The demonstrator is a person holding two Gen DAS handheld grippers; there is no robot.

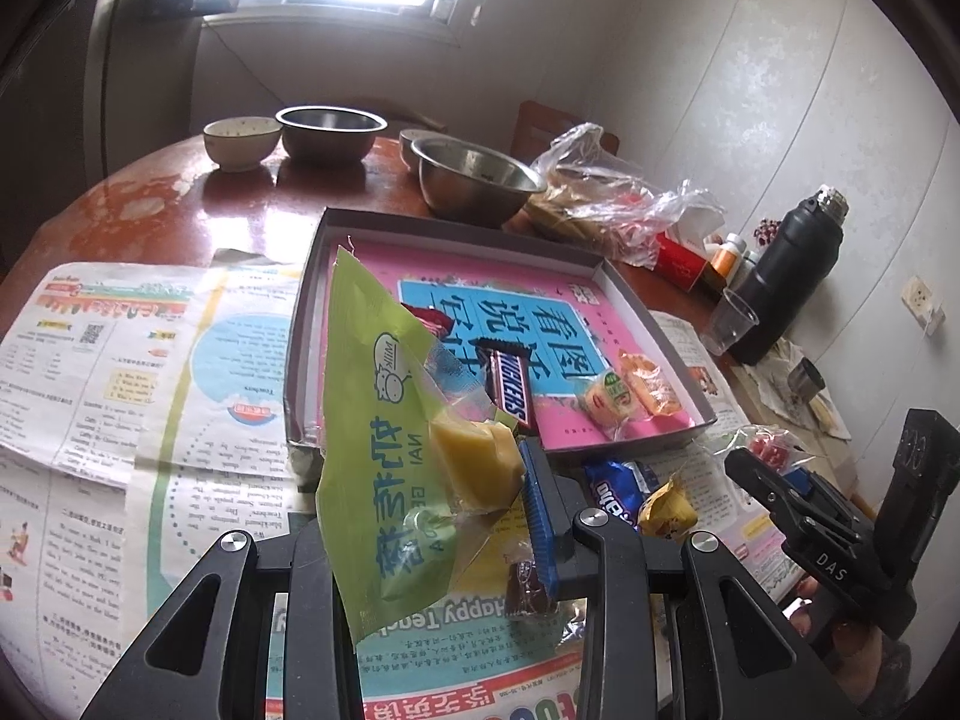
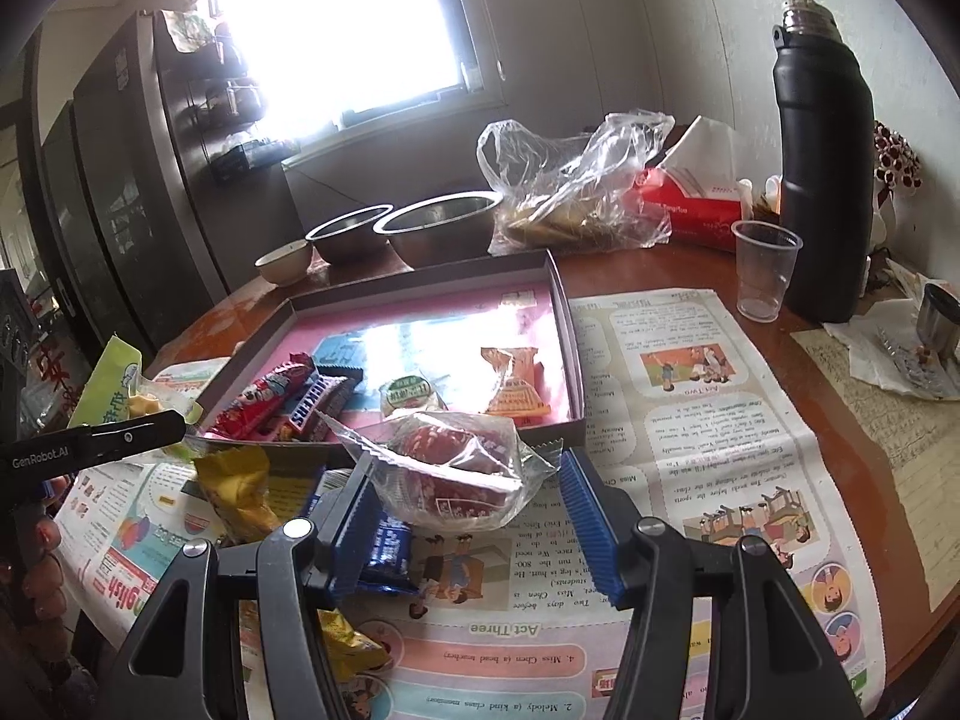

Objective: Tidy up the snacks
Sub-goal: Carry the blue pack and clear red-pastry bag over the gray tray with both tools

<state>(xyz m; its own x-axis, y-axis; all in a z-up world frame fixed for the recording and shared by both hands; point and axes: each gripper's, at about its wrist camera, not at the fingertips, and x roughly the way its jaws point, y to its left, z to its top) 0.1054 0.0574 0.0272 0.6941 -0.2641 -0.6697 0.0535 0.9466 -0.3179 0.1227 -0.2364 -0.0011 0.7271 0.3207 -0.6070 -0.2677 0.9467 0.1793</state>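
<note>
My left gripper (image 1: 420, 516) is shut on a green milk-snack packet (image 1: 384, 420) with a yellow piece inside, held above the near edge of the shallow box tray (image 1: 630, 288). It also shows at the left of the right wrist view (image 2: 114, 384). The tray holds a Snickers bar (image 1: 510, 387), a red packet (image 2: 264, 399), a round green-label sweet (image 1: 609, 396) and an orange packet (image 1: 651, 381). My right gripper (image 2: 468, 510) is open around a clear-wrapped red cake (image 2: 456, 462) on the newspaper (image 2: 690, 420).
A blue packet (image 2: 387, 546), a yellow packet (image 2: 237, 486) and a brown sweet (image 1: 528, 591) lie on the newspaper near the tray. Behind the tray are steel bowls (image 1: 474, 180), a plastic bag (image 2: 576, 180), a clear cup (image 2: 765, 267) and a black flask (image 2: 825, 162).
</note>
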